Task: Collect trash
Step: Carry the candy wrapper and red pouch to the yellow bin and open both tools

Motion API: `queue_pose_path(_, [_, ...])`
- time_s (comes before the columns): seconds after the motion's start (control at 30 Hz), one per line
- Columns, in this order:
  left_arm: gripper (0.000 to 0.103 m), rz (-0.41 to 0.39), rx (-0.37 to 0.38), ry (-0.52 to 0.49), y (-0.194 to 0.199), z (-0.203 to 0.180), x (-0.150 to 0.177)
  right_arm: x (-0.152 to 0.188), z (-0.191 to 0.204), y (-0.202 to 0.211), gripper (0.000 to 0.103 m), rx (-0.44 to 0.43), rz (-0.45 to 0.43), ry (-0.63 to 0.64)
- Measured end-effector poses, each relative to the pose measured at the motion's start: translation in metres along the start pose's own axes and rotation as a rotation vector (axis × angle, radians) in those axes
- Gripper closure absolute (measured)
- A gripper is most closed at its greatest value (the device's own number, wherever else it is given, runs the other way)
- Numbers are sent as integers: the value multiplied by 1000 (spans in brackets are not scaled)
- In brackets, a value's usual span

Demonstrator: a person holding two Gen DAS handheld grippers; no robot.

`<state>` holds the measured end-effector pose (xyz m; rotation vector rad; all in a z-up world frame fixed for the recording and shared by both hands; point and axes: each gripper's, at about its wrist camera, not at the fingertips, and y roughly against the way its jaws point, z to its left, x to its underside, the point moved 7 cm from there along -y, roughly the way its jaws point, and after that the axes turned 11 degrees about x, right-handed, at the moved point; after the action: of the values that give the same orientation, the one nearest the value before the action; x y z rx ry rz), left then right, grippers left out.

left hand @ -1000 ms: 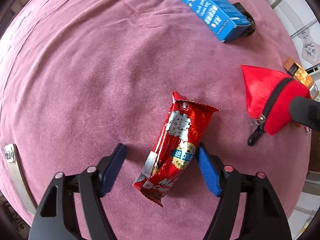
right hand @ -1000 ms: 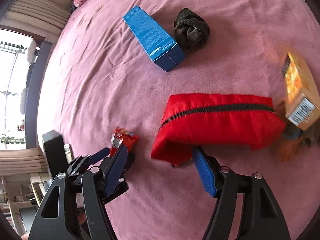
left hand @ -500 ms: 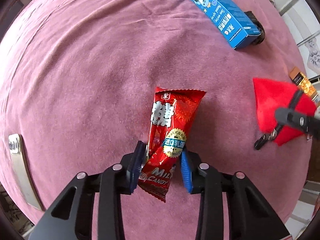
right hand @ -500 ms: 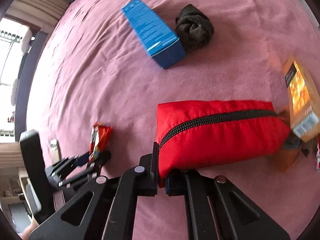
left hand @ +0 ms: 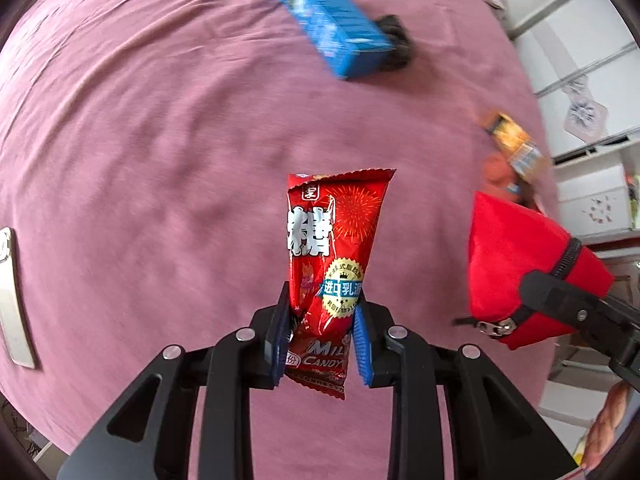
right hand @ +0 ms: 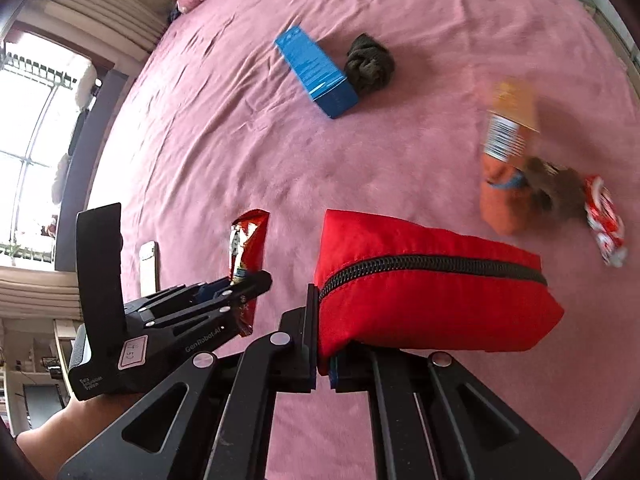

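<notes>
My left gripper (left hand: pixel 320 332) is shut on a red milk candy wrapper (left hand: pixel 332 256) and holds it above the pink bedspread (left hand: pixel 140 160). The wrapper also shows in the right wrist view (right hand: pixel 246 248), in the left gripper (right hand: pixel 240 284). My right gripper (right hand: pixel 322 344) is shut on the end of a red zip pouch (right hand: pixel 432 292), lifted off the bed. The pouch shows in the left wrist view (left hand: pixel 520 268) at the right, with the zip closed.
A blue box (right hand: pixel 316 72) and a dark balled sock (right hand: pixel 370 64) lie far up the bed. An orange box (right hand: pixel 508 124), an orange item (right hand: pixel 502 204) and a red-white wrapper (right hand: pixel 606 226) lie at the right. A silver phone-like object (left hand: pixel 12 300) lies left.
My left gripper closed on the candy wrapper and lifted it off the bed. My right gripper closed on the red pouch's end and raised it.
</notes>
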<state>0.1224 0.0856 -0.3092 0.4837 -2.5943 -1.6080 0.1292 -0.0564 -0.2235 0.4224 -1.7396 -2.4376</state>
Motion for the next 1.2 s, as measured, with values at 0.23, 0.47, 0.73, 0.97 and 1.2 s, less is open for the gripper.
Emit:
queue_pose_path(0.23, [76,33,38,-107,-4,-73,27,21,-35,32,99,15,-55,-71])
queue_pose_path(0.47, [76,71,66,-199,-20,-149,42,49,-91,71,99,32,-112,-145])
queue_pose_path(0.73, [76,107,90,-288,-45,-235,66,81,-167,111,99,36,-162,-219])
queue_pose_path(0.97, [76,152,113,-353,-72,-309,88,105,-240,142,99,54,-197,-293])
queue_pose_path(1.2, [76,198,126,-437,-109,-383,103,128,-313,158,99,71,-206,-379])
